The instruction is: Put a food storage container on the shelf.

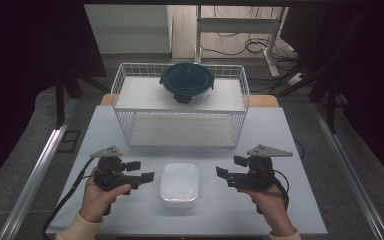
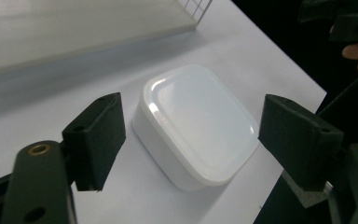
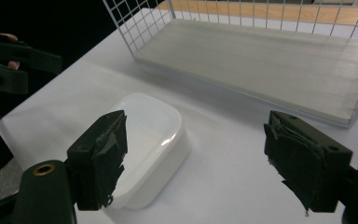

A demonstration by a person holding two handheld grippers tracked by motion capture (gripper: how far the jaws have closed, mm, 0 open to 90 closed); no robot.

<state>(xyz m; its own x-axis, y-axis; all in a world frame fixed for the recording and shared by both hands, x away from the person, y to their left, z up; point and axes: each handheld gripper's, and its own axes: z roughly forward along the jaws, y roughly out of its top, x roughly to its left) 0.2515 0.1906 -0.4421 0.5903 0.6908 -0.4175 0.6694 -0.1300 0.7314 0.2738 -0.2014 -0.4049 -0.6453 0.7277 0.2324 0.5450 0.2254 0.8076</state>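
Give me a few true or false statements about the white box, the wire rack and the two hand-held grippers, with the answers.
1. The white lidded container sits on the table between the two hand-held grippers. True.
2. The left hand-held gripper is clamped on the container. False: its jaws are open and clear of it.
3. A dark round lidded bowl sits on the top shelf of the wire rack. True.
4. The right hand-held gripper holds the bowl. False: it is open, holding nothing.
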